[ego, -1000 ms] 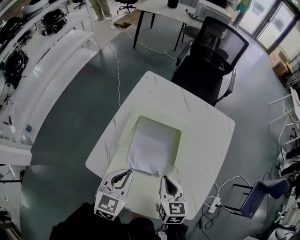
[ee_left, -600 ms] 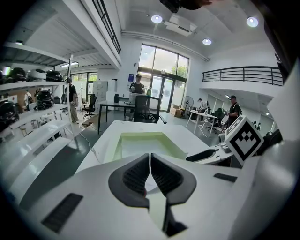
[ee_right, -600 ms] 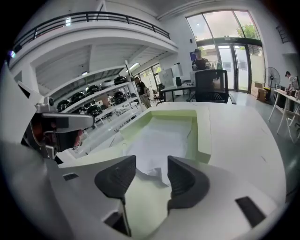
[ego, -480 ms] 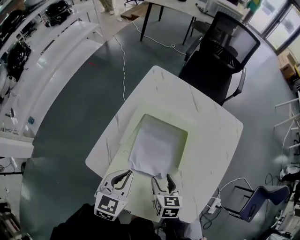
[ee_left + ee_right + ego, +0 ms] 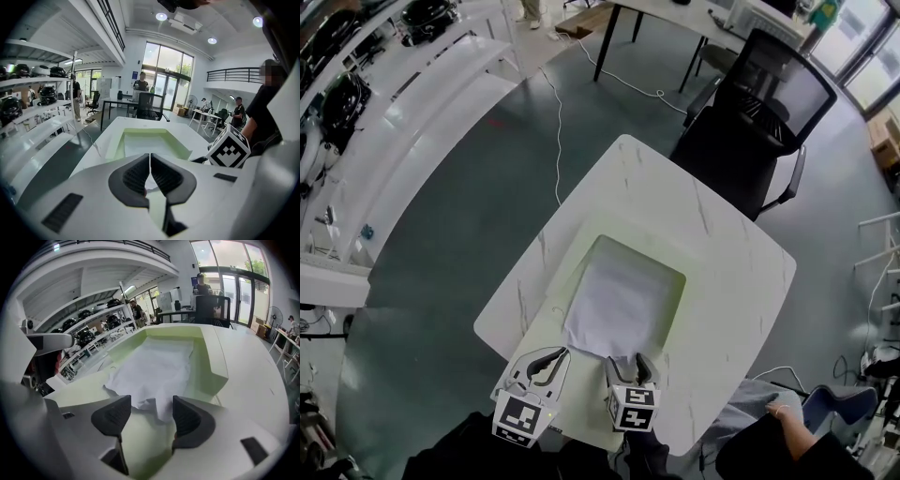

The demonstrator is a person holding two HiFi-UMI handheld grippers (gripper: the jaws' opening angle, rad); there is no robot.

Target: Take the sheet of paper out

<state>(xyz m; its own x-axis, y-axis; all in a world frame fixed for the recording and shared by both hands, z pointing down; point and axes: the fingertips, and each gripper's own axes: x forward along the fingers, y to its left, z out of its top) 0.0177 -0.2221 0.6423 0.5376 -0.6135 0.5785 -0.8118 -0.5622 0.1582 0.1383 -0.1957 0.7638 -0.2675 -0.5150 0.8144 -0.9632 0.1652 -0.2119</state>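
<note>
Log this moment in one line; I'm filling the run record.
left gripper: shut, empty | right gripper: opening, paper edge between, not gripped | paper: in green tray, not out yet

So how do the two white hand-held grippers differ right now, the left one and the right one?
The white left gripper has its jaws shut; the white right gripper has its jaws apart and opening. The left gripper has nothing between its jaws; the right gripper has the crumpled near edge of the white paper sheet between them, not pinched. Both share the same white build.
</note>
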